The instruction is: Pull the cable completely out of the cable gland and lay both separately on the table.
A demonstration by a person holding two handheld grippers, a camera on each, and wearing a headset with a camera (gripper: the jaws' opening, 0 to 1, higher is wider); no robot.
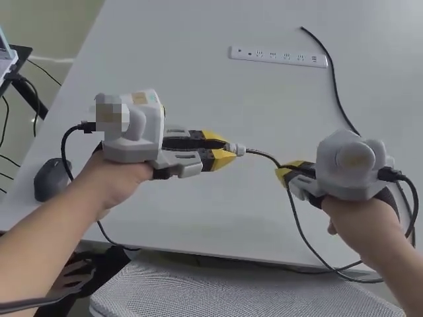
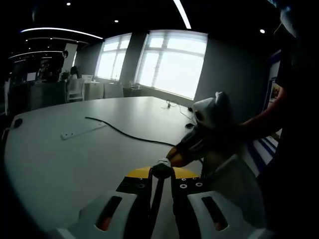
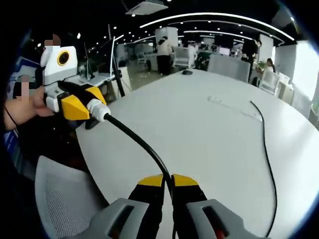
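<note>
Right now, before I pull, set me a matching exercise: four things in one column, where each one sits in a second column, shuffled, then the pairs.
Things
1. cable gland
2. black cable
3. power strip
4. grey mouse

Places
A. flat on the far part of the table
B. clamped in the right gripper
C. by the table's left edge
D. clamped in the left gripper

Pairs: 1-D, 2-B, 3-A, 4-C
</note>
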